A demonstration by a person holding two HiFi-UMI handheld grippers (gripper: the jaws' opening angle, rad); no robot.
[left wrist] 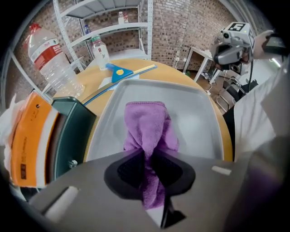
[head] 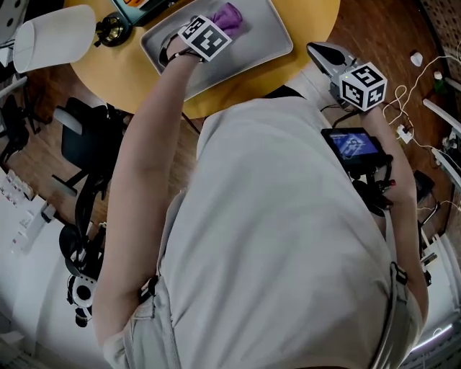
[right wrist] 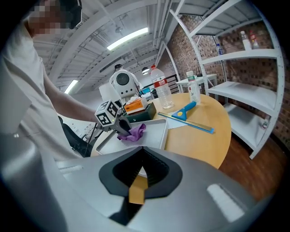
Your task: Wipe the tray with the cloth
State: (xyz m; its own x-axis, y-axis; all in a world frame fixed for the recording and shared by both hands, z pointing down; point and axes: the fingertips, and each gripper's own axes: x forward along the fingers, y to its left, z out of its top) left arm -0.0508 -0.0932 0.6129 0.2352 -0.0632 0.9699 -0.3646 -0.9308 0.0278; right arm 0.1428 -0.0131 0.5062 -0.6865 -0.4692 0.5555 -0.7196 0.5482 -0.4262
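A grey tray lies on the round wooden table. On the tray rests a purple cloth, bunched up. My left gripper is shut on the cloth, whose near end is pinched between the jaws while the rest drapes forward onto the tray floor. My right gripper hovers off the table's edge, to the right of the tray, with its jaws shut and nothing in them. From there the left gripper and cloth show on the tray.
Left of the tray stands an orange and green box. Beyond it are a large water bottle, a small bottle and a blue squeegee. White shelves line the brick wall. A dark chair stands by the table.
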